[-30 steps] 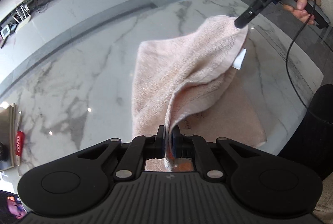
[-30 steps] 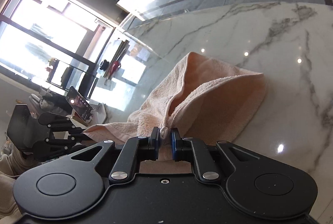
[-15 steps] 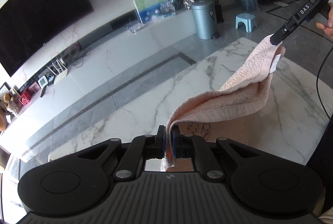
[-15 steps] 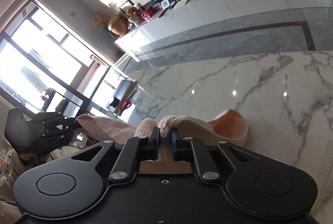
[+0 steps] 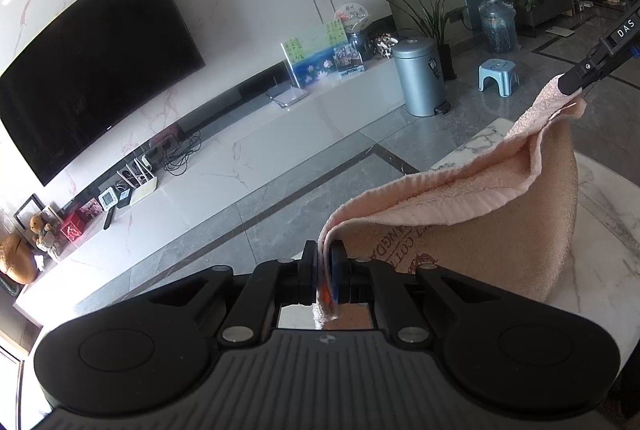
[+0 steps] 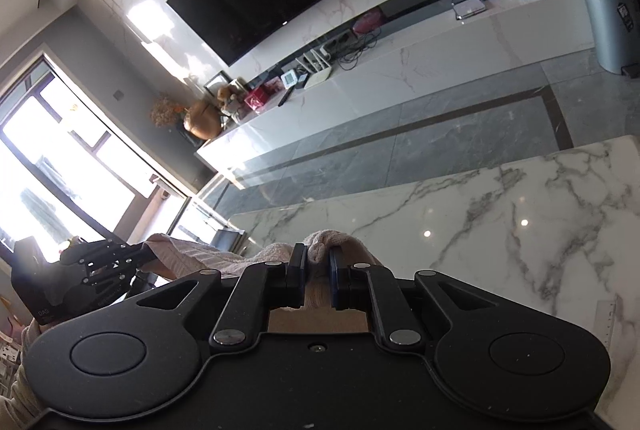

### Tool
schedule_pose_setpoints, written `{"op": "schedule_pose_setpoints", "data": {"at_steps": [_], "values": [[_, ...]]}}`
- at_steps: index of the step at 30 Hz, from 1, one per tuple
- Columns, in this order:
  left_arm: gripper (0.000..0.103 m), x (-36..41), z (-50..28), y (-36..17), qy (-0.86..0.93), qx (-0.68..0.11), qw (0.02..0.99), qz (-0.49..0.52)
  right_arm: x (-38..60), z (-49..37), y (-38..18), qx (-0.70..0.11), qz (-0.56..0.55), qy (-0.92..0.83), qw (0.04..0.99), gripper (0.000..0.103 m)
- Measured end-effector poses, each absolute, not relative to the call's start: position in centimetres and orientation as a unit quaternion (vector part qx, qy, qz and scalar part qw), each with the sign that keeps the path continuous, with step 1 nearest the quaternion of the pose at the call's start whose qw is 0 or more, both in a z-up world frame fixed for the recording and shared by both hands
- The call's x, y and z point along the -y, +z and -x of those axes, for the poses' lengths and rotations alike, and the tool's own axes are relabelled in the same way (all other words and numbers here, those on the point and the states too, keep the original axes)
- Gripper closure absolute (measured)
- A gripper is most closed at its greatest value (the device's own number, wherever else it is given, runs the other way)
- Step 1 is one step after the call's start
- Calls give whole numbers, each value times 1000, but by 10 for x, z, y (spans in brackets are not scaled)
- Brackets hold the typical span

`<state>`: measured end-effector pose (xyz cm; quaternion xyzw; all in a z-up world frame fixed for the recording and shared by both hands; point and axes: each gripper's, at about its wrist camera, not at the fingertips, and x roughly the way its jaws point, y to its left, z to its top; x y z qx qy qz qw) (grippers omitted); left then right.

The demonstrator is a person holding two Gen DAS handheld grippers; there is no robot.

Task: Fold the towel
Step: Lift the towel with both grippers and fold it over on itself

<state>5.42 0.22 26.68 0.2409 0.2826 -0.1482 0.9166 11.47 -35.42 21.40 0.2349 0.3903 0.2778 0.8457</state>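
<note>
A pale pink towel [image 5: 460,202] hangs in the air above the marble table [image 5: 600,270], stretched between both grippers with its lower part drooping down. My left gripper [image 5: 325,262] is shut on one corner of it. In the left wrist view the right gripper [image 5: 572,86] pinches the opposite corner at the upper right. In the right wrist view my right gripper [image 6: 318,262] is shut on a bunched corner of the towel [image 6: 276,254], and the left gripper [image 6: 144,254] holds the far corner at the left.
The white marble table [image 6: 500,230] with grey veins spreads to the right. Beyond it lie a grey tiled floor, a low white TV bench [image 5: 240,166] with a black screen, a grey bin [image 5: 420,78] and a small blue stool [image 5: 498,74].
Both grippers have risen, lifting the towel off the table so it hangs between them. Both views tilted up from the tabletop toward the room.
</note>
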Motion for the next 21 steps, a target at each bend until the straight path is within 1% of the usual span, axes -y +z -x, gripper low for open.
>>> {"op": "schedule_pose_setpoints", "data": {"at_steps": [5, 10, 14, 18, 21], "values": [[97, 5, -96, 270, -138, -274, 917, -254, 353, -161, 210, -385, -228, 255, 857, 93], [97, 12, -137, 275, -129, -264, 918, -266, 356, -198, 229, -356, -223, 252, 872, 93], [97, 10, -140, 278, -139, -252, 918, -272, 357, -213, 235, -357, -208, 249, 876, 93], [97, 8, -134, 258, -155, -261, 912, -275, 357, -210, 211, -378, -210, 249, 867, 93], [97, 4, -122, 231, -175, -283, 898, -286, 354, -196, 178, -413, -207, 248, 851, 93]]}}
